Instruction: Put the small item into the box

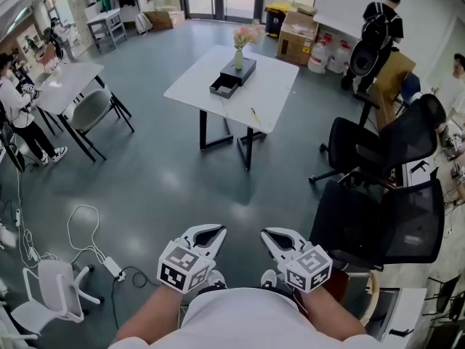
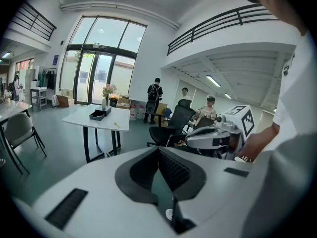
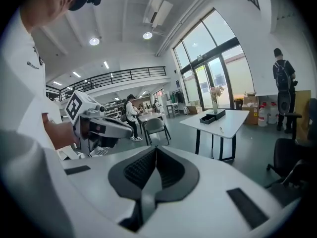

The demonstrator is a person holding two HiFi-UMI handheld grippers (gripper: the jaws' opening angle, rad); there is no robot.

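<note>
Far ahead stands a white table (image 1: 276,86) bearing a black box (image 1: 232,75) with its drawer pulled out, and a vase of flowers (image 1: 240,48) behind it. A small thin yellowish item (image 1: 255,113) lies near the table's front edge. My left gripper (image 1: 211,231) and right gripper (image 1: 274,233) are held side by side close to my body, well short of the table. Both are shut with nothing between the jaws. The box (image 2: 99,114) and item (image 2: 117,125) show small in the left gripper view, and the box (image 3: 213,116) in the right gripper view.
Black office chairs (image 1: 378,217) crowd the right side. A white chair (image 1: 54,286) and a cable with a power adapter (image 1: 112,267) lie on the floor at lower left. A second table (image 1: 69,86) stands left. People stand at the back right (image 1: 378,27) and left (image 1: 14,107).
</note>
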